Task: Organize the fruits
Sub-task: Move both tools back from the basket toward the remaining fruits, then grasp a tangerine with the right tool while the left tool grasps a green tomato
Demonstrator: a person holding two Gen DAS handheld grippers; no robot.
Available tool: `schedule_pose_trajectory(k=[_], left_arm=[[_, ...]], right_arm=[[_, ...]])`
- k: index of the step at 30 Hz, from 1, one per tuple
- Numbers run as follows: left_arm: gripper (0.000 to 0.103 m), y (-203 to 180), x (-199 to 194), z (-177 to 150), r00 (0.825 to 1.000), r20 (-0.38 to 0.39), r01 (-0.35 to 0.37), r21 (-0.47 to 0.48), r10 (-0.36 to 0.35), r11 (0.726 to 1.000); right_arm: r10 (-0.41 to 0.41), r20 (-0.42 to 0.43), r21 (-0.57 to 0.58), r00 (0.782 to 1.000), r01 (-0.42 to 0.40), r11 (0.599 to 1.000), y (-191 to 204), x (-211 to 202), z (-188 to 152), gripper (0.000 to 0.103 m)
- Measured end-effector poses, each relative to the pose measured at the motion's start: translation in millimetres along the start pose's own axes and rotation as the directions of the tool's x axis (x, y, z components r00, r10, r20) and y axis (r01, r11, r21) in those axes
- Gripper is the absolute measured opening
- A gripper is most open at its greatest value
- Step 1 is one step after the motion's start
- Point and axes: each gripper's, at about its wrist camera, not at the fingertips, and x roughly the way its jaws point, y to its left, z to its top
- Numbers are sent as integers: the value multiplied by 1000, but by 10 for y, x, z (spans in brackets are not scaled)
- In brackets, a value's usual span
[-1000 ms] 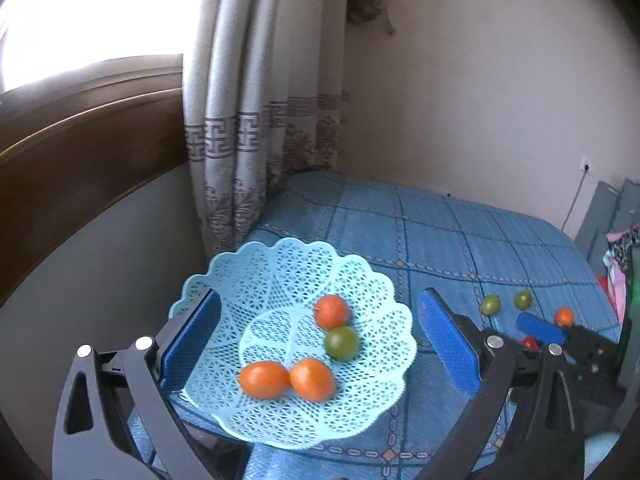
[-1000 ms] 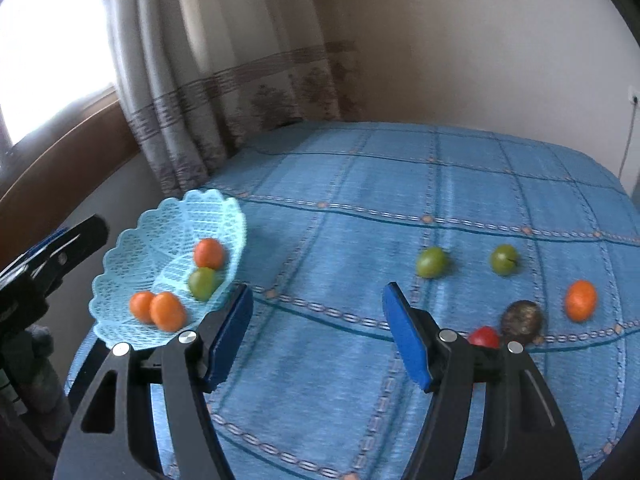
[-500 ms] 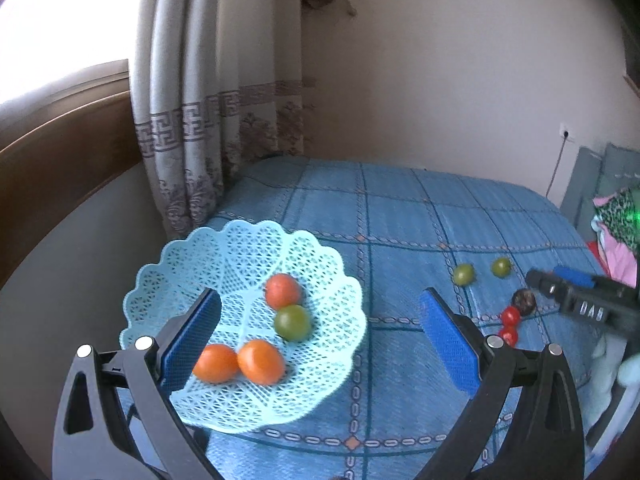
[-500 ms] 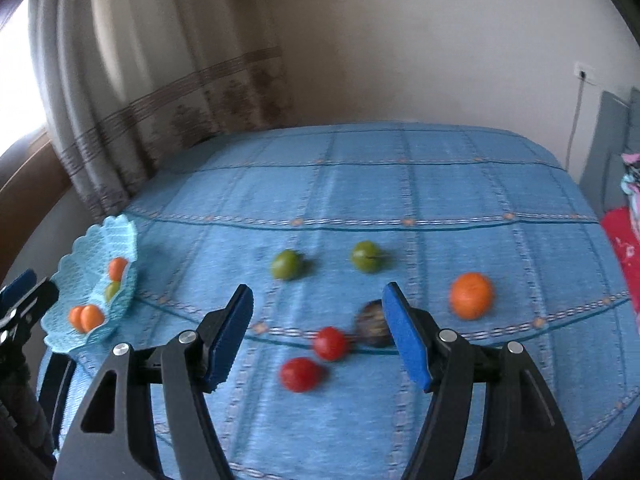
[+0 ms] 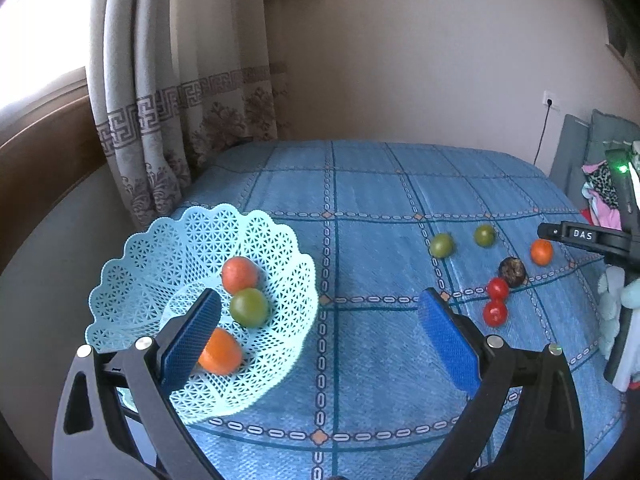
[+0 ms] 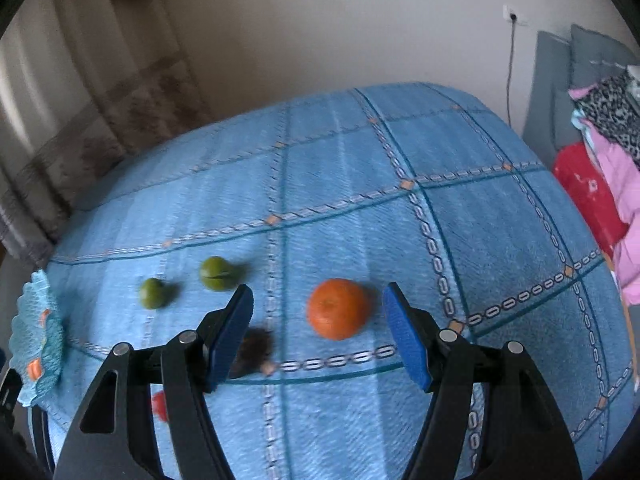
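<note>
Right gripper (image 6: 318, 334): black frame, blue pads, jaws wide apart, empty. Round orange fruit (image 6: 338, 308) lies on the blue patterned cloth (image 6: 400, 220) between the pads, touching neither. Dark brown round fruit (image 6: 254, 346) sits beside the left pad.

Left gripper (image 5: 320, 340): jaws wide apart, empty, its left pad over the pale blue lattice plastic basket (image 5: 160, 248), which holds orange and green fruit.

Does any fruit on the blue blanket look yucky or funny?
Yes. One dark brown, rough-looking round fruit lies beside the two red tomatoes. It looks shrivelled next to the bright orange and the green fruits. Blur hides whether it is spoiled.
</note>
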Motion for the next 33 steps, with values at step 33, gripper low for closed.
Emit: schedule_pose_trajectory(k=[33], left_arm=[[100, -858, 813, 226, 995, -98, 44, 106, -33, 993]], right_arm=[[99, 58, -36, 993, -97, 995, -294, -169, -215, 39]])
